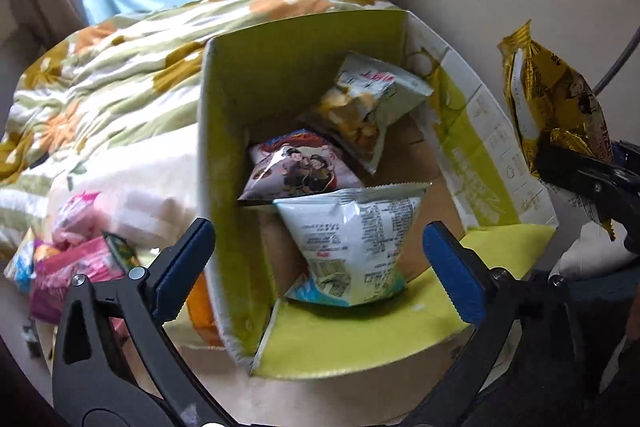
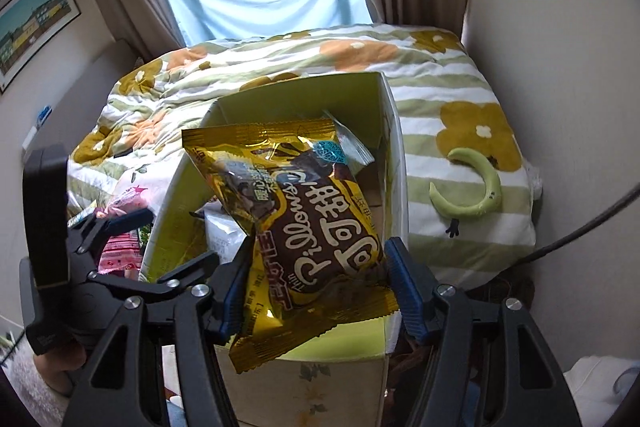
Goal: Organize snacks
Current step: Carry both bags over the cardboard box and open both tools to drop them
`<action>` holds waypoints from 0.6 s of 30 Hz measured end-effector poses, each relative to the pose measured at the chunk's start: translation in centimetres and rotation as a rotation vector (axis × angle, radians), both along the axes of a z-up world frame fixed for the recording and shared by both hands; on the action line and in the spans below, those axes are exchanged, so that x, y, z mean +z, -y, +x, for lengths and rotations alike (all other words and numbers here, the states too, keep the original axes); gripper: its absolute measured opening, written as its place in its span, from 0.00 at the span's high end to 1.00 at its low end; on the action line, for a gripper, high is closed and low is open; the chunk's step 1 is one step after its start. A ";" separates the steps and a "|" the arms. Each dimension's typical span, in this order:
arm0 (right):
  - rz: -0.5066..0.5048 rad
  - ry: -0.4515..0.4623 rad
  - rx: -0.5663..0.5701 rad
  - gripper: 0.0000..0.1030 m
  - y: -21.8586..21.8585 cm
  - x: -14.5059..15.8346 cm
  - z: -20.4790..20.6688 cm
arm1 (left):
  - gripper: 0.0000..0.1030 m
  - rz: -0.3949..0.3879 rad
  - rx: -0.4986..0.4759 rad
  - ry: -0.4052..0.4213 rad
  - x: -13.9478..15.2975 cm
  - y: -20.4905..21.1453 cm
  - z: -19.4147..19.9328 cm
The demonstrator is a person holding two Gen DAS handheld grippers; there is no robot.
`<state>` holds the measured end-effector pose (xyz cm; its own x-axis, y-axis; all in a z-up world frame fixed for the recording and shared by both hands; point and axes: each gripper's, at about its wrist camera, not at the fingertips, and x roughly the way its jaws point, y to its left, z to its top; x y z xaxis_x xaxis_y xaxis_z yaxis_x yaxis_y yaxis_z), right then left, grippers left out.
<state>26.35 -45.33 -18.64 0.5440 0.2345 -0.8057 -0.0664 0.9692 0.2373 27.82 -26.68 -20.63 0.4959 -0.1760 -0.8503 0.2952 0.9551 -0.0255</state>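
Note:
A cardboard box (image 1: 304, 39) with a lime-green lining stands open on the bed. Three snack packets lie inside: a white one (image 1: 356, 239) nearest, a grey one with cartoon figures (image 1: 296, 167), and a pale green one showing crackers (image 1: 368, 103). My left gripper (image 1: 320, 247) hangs open above the box's near end, its blue pads wide of the white packet and not touching it. My right gripper (image 2: 320, 251) is shut on a gold and brown snack bag (image 2: 304, 211), held over the box (image 2: 394, 131). In the left wrist view that bag (image 1: 560, 99) shows at the right.
Several pink and coloured snack packets (image 1: 72, 259) lie in a heap left of the box. A floral quilt (image 1: 120, 67) covers the bed behind. A green crescent toy (image 2: 480, 187) rests on a pillow to the right, near a dark cable (image 2: 580, 235) and the wall.

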 end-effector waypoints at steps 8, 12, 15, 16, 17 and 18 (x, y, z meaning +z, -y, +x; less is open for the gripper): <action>-0.010 -0.010 -0.028 0.42 -0.5 -0.1 -0.2 | 0.01 0.012 0.072 0.036 1.8 -2.4 -2.1; 0.014 -0.002 -0.027 0.42 -0.9 -0.2 0.7 | 0.01 0.054 0.088 0.050 2.6 -2.7 -2.4; 0.022 0.006 -0.032 0.40 -1.2 -0.6 1.2 | 0.01 0.061 0.093 0.062 3.2 -3.0 -2.6; 0.030 0.013 -0.037 0.37 -1.2 -0.8 1.3 | 0.01 0.073 0.098 0.073 3.4 -3.0 -2.8; 0.040 0.022 -0.047 0.32 -1.1 -1.1 1.3 | 0.01 0.086 0.100 0.082 3.5 -3.0 -2.9; 0.054 0.027 -0.053 0.27 -1.0 -1.3 1.3 | 0.01 0.096 0.101 0.090 3.6 -3.0 -3.0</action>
